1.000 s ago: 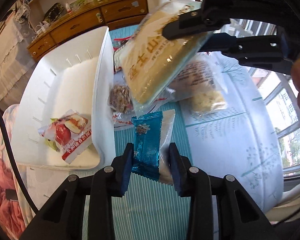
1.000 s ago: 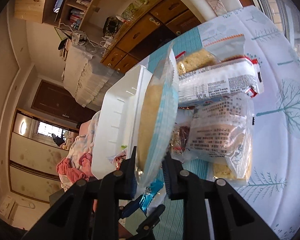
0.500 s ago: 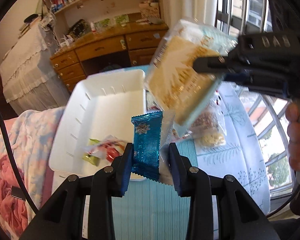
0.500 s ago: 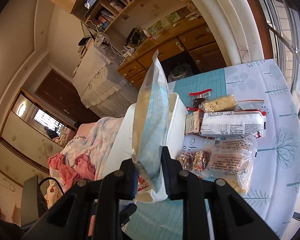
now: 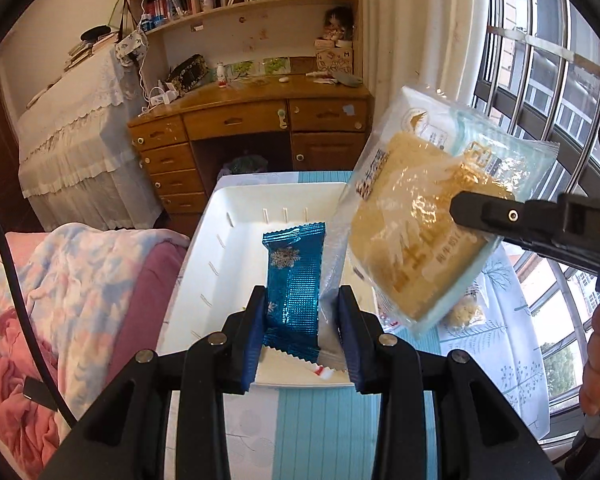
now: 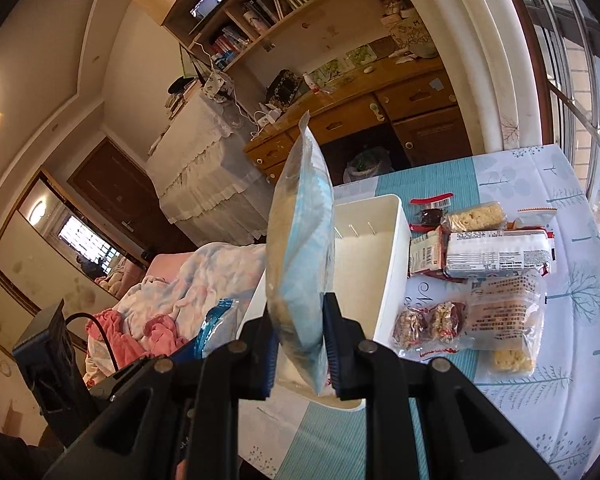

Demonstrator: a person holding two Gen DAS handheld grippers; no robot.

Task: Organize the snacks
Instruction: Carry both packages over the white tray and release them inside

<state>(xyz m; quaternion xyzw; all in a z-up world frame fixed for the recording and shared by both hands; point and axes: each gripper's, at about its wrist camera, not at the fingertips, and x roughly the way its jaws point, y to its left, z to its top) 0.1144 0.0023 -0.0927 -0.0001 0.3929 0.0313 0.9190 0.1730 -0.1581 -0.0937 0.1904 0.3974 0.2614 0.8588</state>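
My left tongs [image 5: 300, 334] are gripping a shiny blue snowflake wrapper [image 5: 295, 280], right tongs [image 6: 299, 346] pinching a yellow cake bag [image 6: 300, 264], both hanging over the white bin [image 5: 236, 264].

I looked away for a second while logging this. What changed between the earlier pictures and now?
Both grippers rose and swung toward the white bin. The left gripper now holds the blue packet over it; the right gripper brought the big cake bag above its right edge. Both grips stayed shut, nothing was released, and the snacks on the table stayed put.
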